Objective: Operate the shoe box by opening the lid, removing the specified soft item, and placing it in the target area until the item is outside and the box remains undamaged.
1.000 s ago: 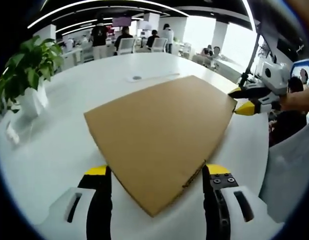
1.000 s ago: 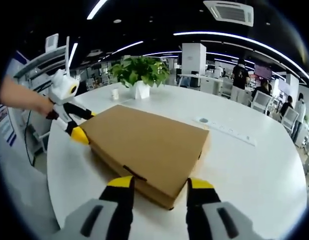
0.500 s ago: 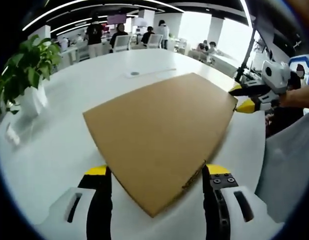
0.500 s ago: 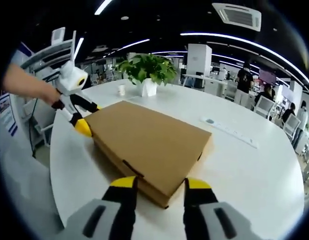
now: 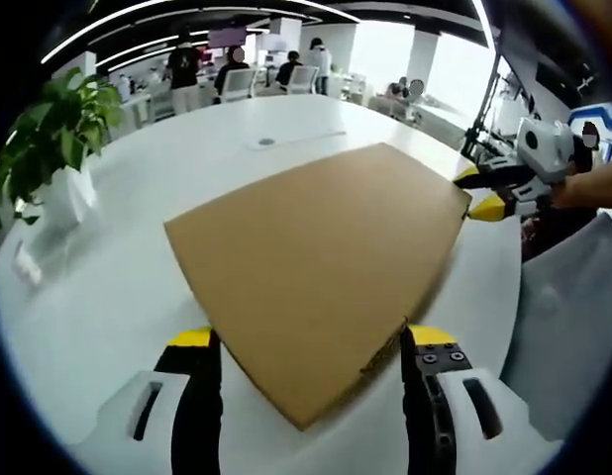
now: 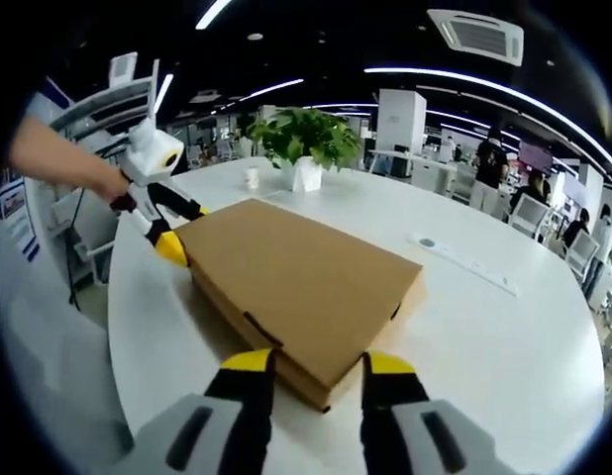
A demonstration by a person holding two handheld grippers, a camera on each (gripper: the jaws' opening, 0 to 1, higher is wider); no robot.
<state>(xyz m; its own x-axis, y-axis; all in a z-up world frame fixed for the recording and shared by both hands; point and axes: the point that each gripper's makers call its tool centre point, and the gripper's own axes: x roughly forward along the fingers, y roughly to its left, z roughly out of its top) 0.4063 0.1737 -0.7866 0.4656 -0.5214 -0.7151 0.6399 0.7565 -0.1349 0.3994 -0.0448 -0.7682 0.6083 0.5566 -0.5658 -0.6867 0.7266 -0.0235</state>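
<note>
- The shoe box (image 5: 321, 272), plain brown cardboard with its lid closed flat, lay on the white round worktop (image 5: 118, 287).
- The left claw (image 5: 311, 346) stood released, its yellow-tipped jaws spread to either side of the box's near corner.
- The right claw (image 6: 311, 361) was likewise released, jaws straddling the opposite corner of the box, just beside the cardboard.
- In the left gripper view, the right claw appeared at the box's far right corner, with a hand (image 5: 583, 186) behind it.
- In the right gripper view, the left claw sat at the far left corner.
- A potted plant (image 6: 311, 148) stood on the worktop beyond the box, well apart from it.
</note>
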